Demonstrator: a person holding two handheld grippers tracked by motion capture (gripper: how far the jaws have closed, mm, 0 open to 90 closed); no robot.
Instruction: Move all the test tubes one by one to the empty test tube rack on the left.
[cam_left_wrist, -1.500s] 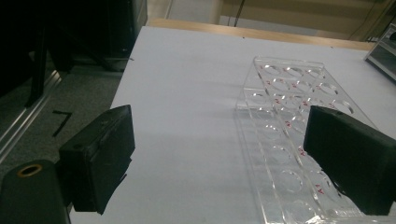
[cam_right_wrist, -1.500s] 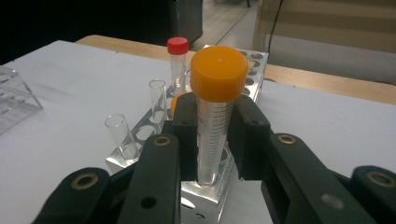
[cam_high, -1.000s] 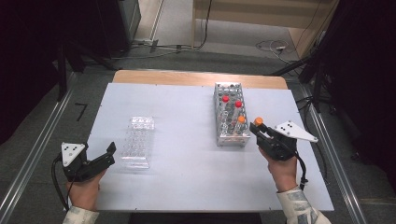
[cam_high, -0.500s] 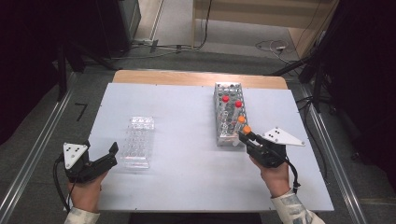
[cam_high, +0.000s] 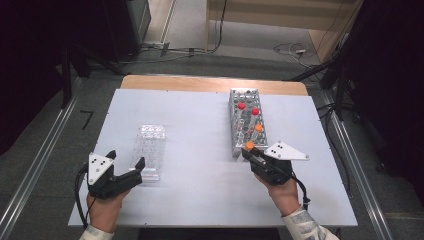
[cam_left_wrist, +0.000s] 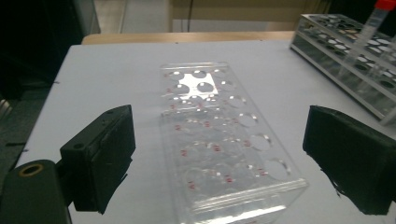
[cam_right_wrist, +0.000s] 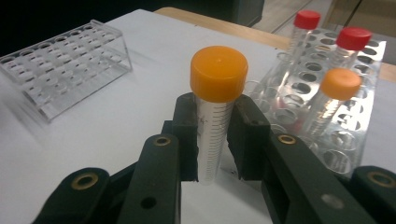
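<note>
Gripping a clear graduated tube with an orange cap, your right gripper clamps it just below the cap, upright, at 6 o'clock of the metal-framed tube rack. Your left gripper stands released, jaws wide, at 6 o'clock of the empty clear acrylic rack.

We note matt black plastic on the right gripper, with brass-coloured rivets; between its jaws sits a clear plastic tube with printed graduations and a smooth orange cap. Between the wide jaws of the left gripper lies a glossy transparent acrylic rack. The table looks smooth, pale and matt, with a wooden edge.
</note>
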